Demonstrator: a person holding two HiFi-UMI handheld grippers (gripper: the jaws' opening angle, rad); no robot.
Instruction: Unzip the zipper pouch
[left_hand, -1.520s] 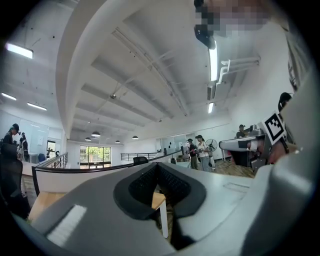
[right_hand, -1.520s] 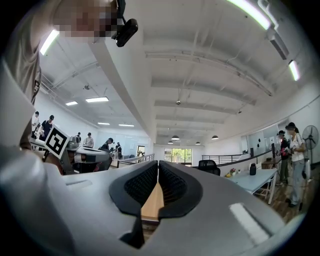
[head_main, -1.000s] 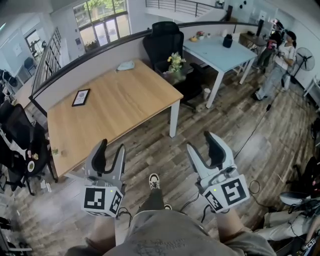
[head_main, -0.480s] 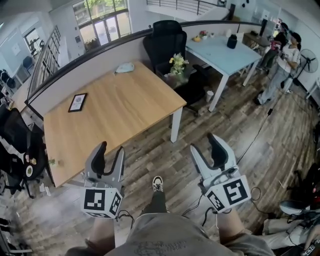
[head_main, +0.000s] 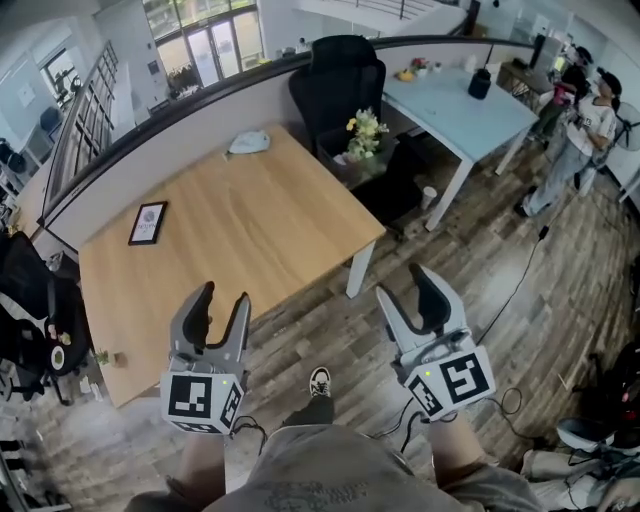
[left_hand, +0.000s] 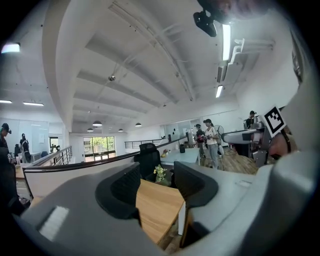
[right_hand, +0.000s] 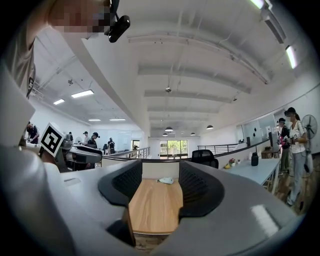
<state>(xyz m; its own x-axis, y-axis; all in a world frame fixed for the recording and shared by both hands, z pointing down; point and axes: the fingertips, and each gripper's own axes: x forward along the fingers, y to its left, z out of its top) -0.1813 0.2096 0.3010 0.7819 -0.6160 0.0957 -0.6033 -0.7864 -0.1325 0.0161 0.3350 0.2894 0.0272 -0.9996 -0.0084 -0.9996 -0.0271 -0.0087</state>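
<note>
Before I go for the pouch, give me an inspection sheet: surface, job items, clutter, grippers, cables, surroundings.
Surface: wooden table, mostly bare, ahead of both grippers.
Job's things: pale pouch at the table's far edge; zip state too small to tell.
Clutter: picture frame lying flat near the left edge; small bits at the near left corner, unclear.
Grippers: left gripper and right gripper both open, nothing between the jaws, far from the pouch.
Cables: black cable across the floor at right.
Surroundings: black chair, flowers, pale blue table, a person standing far right.
</note>
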